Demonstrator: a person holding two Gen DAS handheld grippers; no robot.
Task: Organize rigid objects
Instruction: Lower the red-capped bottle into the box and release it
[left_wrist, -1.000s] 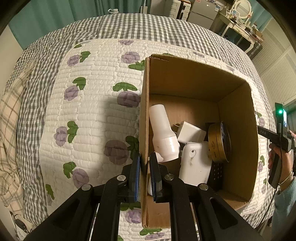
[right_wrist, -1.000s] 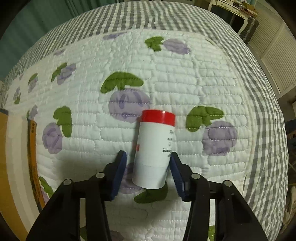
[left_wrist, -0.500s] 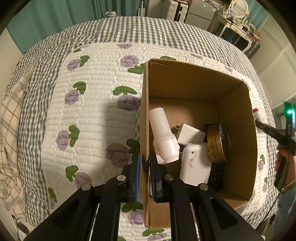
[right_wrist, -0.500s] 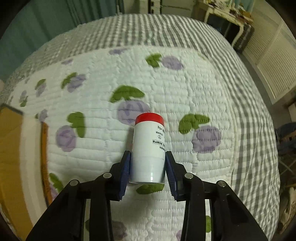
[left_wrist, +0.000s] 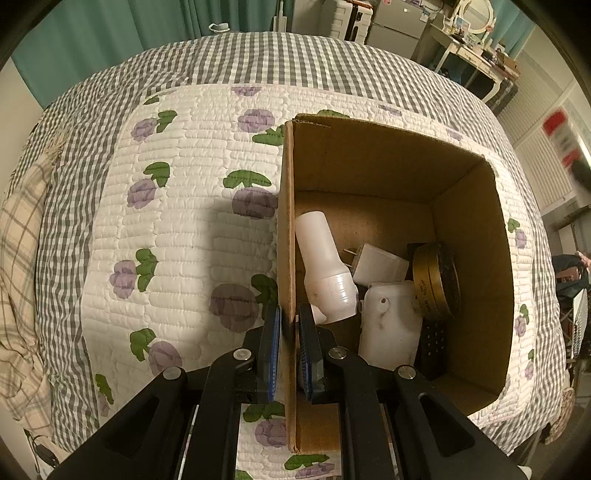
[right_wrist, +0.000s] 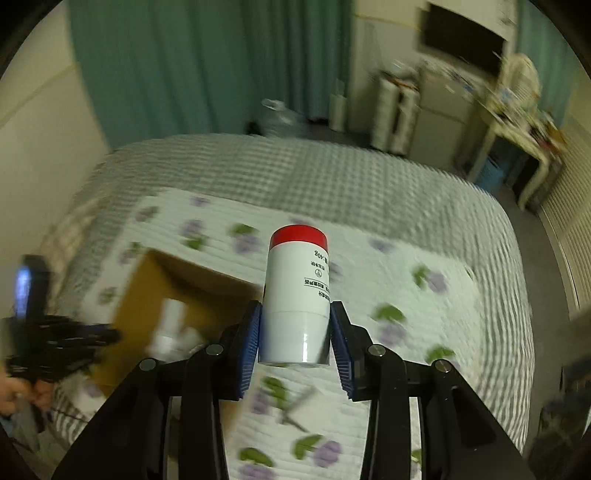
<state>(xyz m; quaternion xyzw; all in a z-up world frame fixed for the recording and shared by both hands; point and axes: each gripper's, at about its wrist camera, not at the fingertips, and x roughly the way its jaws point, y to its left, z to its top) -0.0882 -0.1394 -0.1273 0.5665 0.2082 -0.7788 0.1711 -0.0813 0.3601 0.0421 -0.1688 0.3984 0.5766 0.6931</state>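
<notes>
My right gripper (right_wrist: 295, 325) is shut on a white bottle with a red cap (right_wrist: 297, 291) and holds it in the air above the quilt. The bottle shows as a blur at the far right of the left wrist view (left_wrist: 563, 138). My left gripper (left_wrist: 287, 325) is shut on the left wall of an open cardboard box (left_wrist: 290, 229), which also shows in the right wrist view (right_wrist: 147, 295). In the box lie a white bottle (left_wrist: 325, 269), a white charger (left_wrist: 380, 264), a white container (left_wrist: 391, 325) and a gold round tin (left_wrist: 436, 280).
The box stands on a white quilt with purple flowers (left_wrist: 177, 236) over a grey checked bedspread (left_wrist: 258, 59). A plaid cloth (left_wrist: 18, 258) lies at the left edge. Green curtains (right_wrist: 207, 66), a dresser and a side table (right_wrist: 517, 129) stand beyond the bed.
My right gripper closed on the red-capped bottle and lifted it off the quilt, swinging up and towards the box. My left gripper kept its hold on the box wall.
</notes>
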